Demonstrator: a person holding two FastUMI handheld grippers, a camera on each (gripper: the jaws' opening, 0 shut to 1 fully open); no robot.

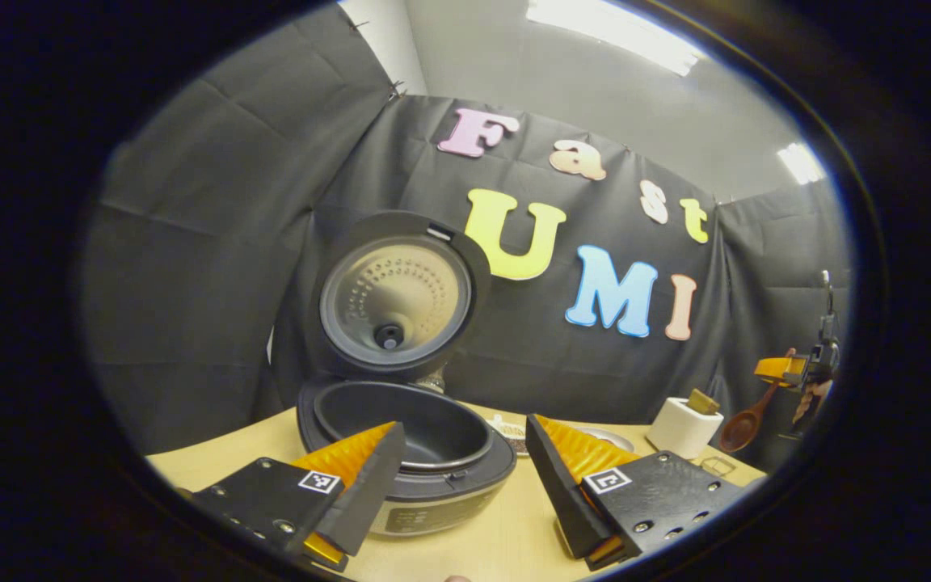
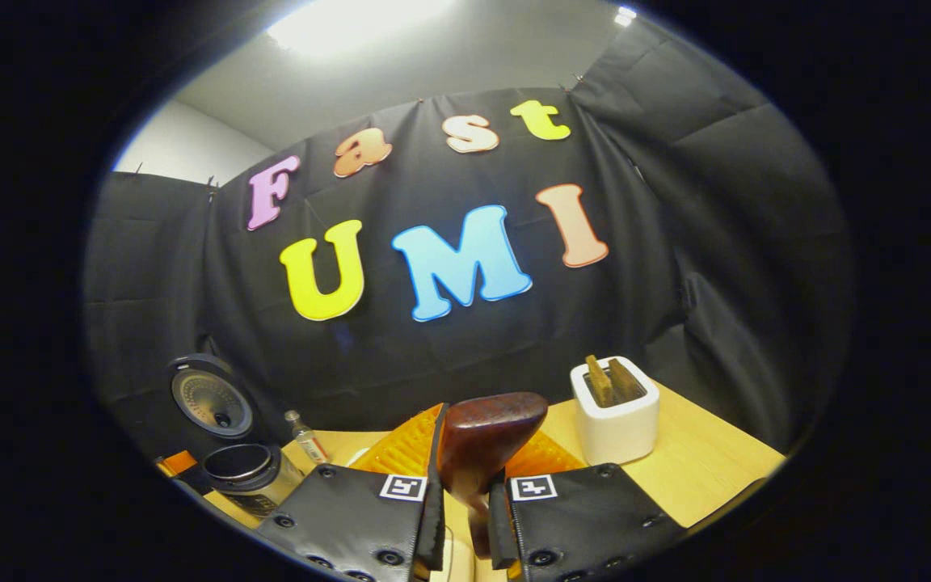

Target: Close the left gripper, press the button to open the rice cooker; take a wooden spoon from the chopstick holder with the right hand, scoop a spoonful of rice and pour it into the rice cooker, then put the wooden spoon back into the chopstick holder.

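2 fingers of the right gripper (image 2: 465, 505) pinch the wooden spoon (image 2: 486, 440), bowl raised beside the chopstick holder (image 2: 616, 420). Rice cooker (image 1: 405, 453) gapes open; left gripper (image 1: 465, 477) hangs spread. Keep that bowl level, I'd say, while scooping.

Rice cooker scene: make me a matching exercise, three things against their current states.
Things:
1. black rice cooker lid
2. dark brown wooden spoon
3. left tool

States:
A. fingers spread apart
B. clamped between the right tool's fingers
C. swung up, standing open

Pairs: 1-C, 2-B, 3-A
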